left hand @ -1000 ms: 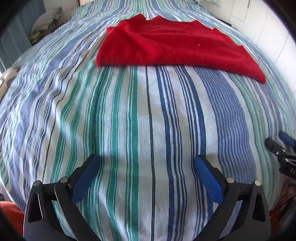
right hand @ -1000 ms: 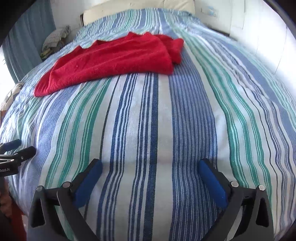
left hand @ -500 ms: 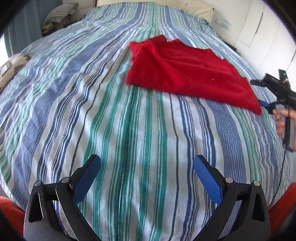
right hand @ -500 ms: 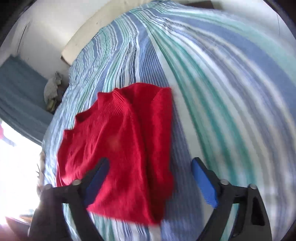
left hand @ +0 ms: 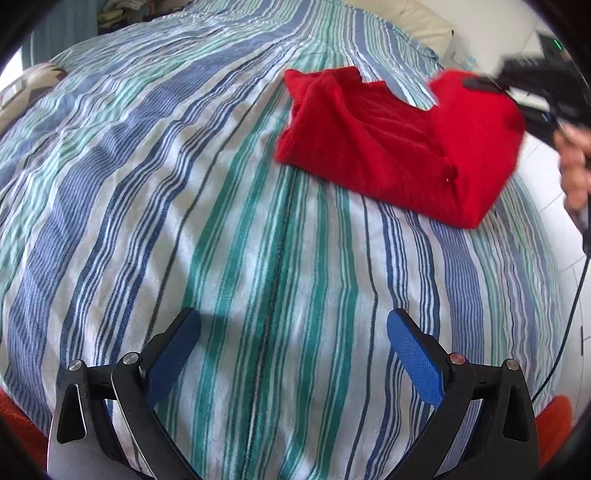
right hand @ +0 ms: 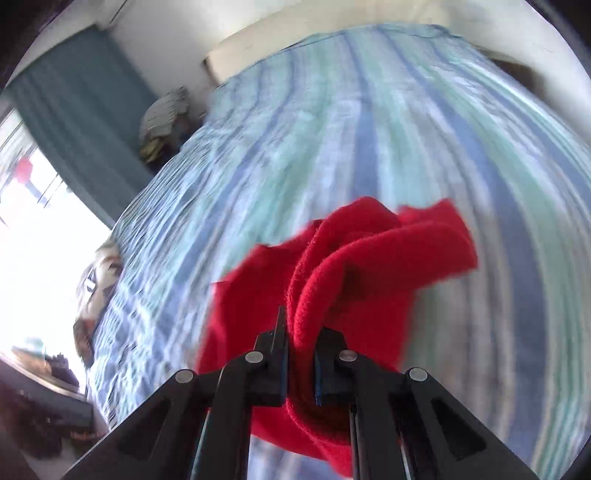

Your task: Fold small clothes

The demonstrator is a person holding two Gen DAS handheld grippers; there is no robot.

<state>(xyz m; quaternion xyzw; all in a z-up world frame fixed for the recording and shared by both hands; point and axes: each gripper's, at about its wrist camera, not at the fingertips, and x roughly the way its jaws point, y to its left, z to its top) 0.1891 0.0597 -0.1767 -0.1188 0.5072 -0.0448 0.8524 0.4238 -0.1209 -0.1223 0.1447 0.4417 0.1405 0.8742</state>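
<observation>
A red knit garment lies on the striped bed sheet, far right of my left gripper. That gripper hovers open over bare sheet with nothing between its blue pads. My right gripper has its jaws closing on a bunched edge of the red garment, which is pinched between the pads. In the left wrist view the right gripper holds the garment's right end raised and turned over the part still lying flat. The right wrist view is blurred by motion.
A cream pillow lies at the head of the bed. The person's hand and a black cable are at the right edge. A clothes pile and teal curtain stand beyond the bed's far side.
My right gripper travelled from bare sheet to the garment's right end, closed on it and lifted it. The left gripper drifted and rolled a little, still open.
</observation>
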